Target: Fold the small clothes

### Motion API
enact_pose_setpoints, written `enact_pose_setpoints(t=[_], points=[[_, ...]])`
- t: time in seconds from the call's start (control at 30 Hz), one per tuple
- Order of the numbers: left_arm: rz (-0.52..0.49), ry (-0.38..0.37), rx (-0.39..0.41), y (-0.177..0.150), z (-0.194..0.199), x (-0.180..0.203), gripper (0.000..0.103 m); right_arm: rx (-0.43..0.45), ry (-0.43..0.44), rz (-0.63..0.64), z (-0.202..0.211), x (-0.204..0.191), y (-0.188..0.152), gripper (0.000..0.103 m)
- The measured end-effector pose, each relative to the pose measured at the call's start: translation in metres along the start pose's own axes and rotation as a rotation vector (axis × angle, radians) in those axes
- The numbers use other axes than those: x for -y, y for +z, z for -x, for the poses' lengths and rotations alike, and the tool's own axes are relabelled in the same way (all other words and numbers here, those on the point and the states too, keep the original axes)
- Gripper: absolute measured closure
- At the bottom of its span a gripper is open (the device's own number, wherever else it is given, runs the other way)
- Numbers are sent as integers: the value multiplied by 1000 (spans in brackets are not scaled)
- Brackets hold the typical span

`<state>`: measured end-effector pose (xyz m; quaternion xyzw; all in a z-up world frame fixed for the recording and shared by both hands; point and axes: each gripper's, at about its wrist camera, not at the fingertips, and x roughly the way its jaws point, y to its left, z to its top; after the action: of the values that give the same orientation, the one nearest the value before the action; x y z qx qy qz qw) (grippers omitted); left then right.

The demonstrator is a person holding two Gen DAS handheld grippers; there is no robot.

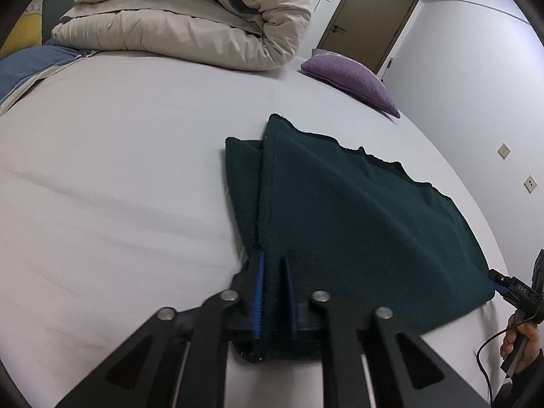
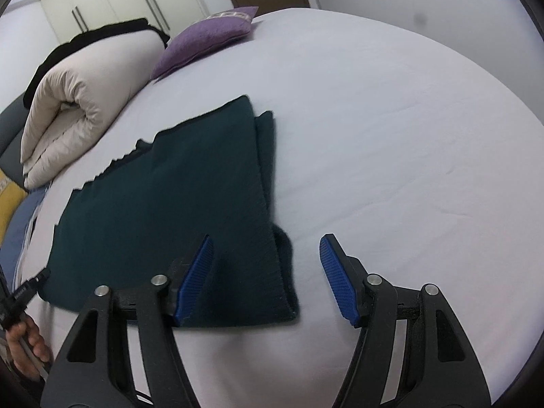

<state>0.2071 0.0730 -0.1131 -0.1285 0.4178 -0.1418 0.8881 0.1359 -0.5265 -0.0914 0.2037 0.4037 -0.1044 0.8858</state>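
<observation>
While our left gripper (image 1: 272, 265) clamps the near corner of the dark green knit garment (image 1: 346, 210) on the pale bedsheet (image 1: 119, 187), our right gripper (image 2: 267, 248) stands released, the garment's other near corner between its jaws.

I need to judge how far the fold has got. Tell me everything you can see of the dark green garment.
The dark green garment looks like thick fleece, folded into layers, lying flat on the pale bedsheet. Its far edge is jagged. The left gripper is shut on one near corner; the right gripper is open around the other near corner.
</observation>
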Motion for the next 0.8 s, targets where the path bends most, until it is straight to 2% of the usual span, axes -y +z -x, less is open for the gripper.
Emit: enact_pose_setpoints(t=[0.13,0.27,0.43,0.8], points=[[-32,22,3,-2,0,4,94,-4,-46,59,-2,-9,-1,78],[-42,26,14,-1,5,6,96,17,-92,103,5,-16,0,95],[-52,28,17,-3,9,8,96,13,-107,155,10,-23,-1,100],[-39,6,5,-9,25,4,96,32,-45,119,42,-21,-6,101]])
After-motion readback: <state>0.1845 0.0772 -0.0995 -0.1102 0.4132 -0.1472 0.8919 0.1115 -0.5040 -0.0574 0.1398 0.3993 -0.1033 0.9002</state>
